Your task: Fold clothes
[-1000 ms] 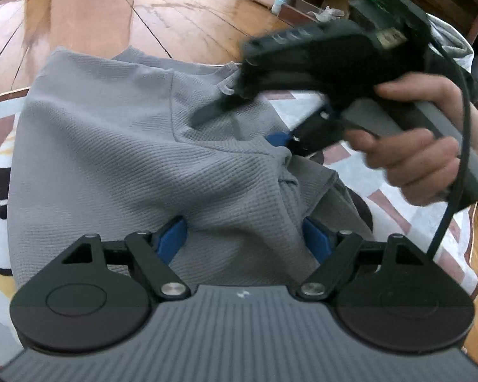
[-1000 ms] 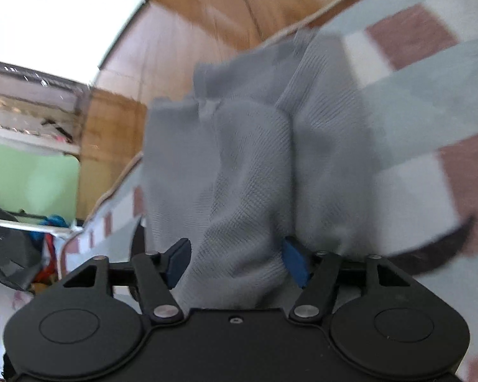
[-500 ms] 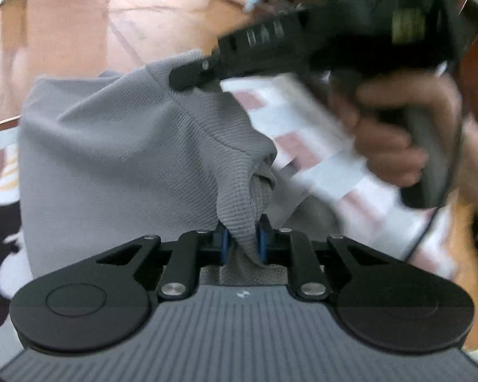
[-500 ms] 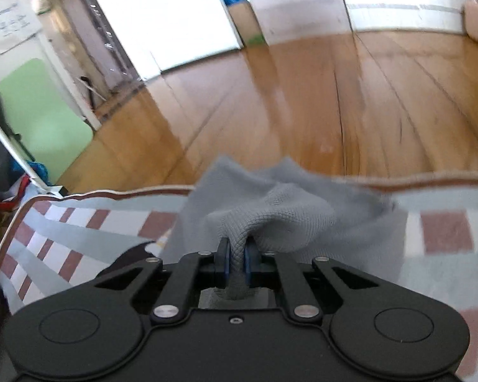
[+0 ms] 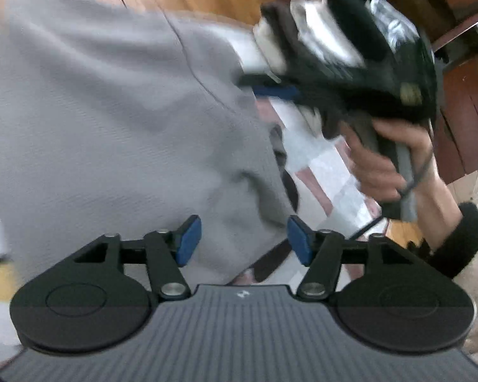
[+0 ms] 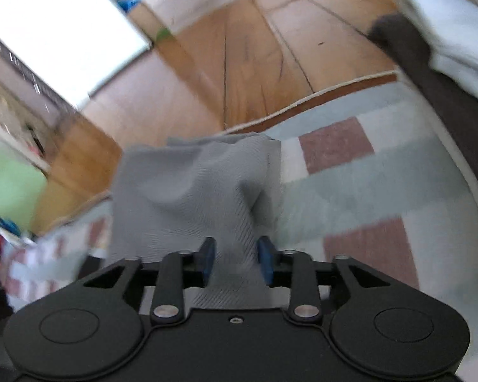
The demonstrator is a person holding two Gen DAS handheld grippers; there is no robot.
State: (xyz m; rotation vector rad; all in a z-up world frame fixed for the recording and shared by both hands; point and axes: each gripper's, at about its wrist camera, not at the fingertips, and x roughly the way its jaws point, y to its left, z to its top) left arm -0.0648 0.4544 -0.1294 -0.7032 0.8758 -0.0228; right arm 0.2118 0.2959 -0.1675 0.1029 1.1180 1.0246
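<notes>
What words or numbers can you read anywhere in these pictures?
None can be read.
Left gripper: a small white mark on its grey body, a logo, not letters.
Right gripper: a yellowish label on its black body, too blurred to read.
Grey garment and checked rug: no print.

A rug point(image 6: 350, 172) checked in pale blue-grey, white and dull red squares covers the near floor, its brown and cream border curving across the far side. Past it lies a wooden floor point(image 6: 239, 63) of long glossy boards. At far left stands a bright window or doorway point(image 6: 47, 31), with a pale green panel point(image 6: 6, 184) below it. Dark wooden furniture point(image 5: 462, 95) stands at far right in the left wrist view.
</notes>
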